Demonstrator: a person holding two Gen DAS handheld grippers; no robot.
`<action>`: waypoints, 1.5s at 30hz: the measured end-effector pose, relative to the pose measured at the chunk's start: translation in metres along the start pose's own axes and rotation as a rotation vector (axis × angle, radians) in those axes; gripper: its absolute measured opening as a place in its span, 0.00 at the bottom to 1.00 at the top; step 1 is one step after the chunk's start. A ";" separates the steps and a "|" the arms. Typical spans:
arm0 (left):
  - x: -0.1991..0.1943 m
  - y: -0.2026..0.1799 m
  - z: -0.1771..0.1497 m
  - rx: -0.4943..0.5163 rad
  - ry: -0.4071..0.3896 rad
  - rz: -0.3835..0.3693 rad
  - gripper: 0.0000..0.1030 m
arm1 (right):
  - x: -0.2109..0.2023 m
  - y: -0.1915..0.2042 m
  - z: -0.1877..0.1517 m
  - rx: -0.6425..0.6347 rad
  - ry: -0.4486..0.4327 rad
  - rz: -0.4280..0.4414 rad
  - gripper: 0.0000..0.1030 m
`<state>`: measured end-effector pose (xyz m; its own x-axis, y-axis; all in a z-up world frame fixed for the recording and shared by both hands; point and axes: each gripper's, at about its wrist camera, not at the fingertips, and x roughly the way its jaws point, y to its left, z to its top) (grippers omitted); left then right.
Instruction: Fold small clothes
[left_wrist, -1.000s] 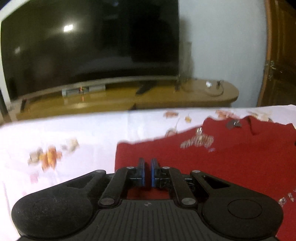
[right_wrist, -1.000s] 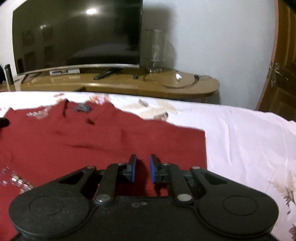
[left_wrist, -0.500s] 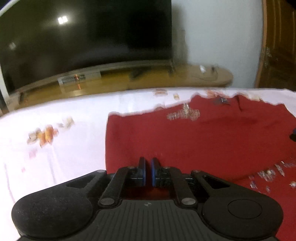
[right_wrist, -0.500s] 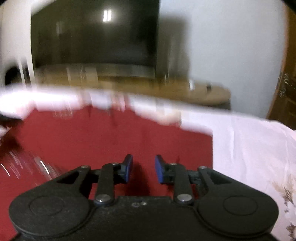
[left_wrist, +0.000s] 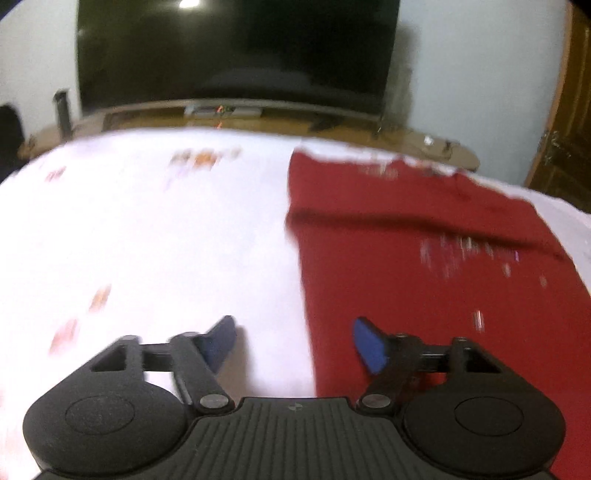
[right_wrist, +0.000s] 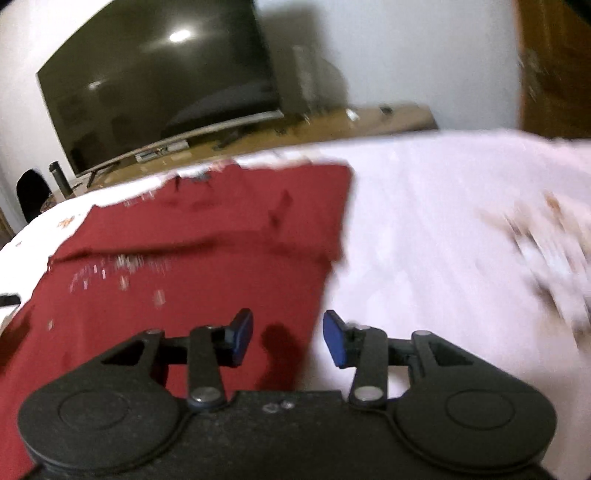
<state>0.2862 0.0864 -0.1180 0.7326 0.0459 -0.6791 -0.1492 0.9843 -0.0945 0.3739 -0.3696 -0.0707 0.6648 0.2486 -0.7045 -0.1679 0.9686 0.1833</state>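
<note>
A small dark red garment (left_wrist: 424, 266) with silvery sequins lies flat on a white floral sheet (left_wrist: 147, 240), a fold ridge running across its middle. My left gripper (left_wrist: 295, 345) hovers over the garment's left edge, its jaws opening, and nothing is pinched between the blue pads. In the right wrist view the same red garment (right_wrist: 207, 266) fills the left half. My right gripper (right_wrist: 288, 341) straddles its right edge, jaws opening too, with the cloth lying loose below them. Both views are motion-blurred.
Beyond the bed stands a large dark television (left_wrist: 236, 55) on a low wooden stand (right_wrist: 332, 125) with small items. A wooden door (left_wrist: 569, 122) is at the far right. The white floral sheet (right_wrist: 461, 229) stretches to the right of the garment.
Both grippers let go of the red cloth and opened. Both pulled back toward the near edge. The garment now lies folded with a ridge across it.
</note>
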 end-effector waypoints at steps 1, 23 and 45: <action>-0.005 0.000 -0.011 -0.011 0.016 -0.006 0.59 | -0.008 -0.007 -0.009 0.027 0.015 -0.008 0.41; -0.112 0.004 -0.112 -0.105 0.114 -0.282 0.47 | -0.143 0.045 -0.139 0.327 0.087 0.043 0.41; -0.097 0.022 -0.130 -0.343 0.153 -0.445 0.28 | -0.120 0.053 -0.165 0.653 0.080 0.262 0.43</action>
<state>0.1257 0.0816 -0.1488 0.6734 -0.4097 -0.6153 -0.0742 0.7907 -0.6077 0.1647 -0.3475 -0.0897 0.6027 0.4970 -0.6243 0.1725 0.6827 0.7100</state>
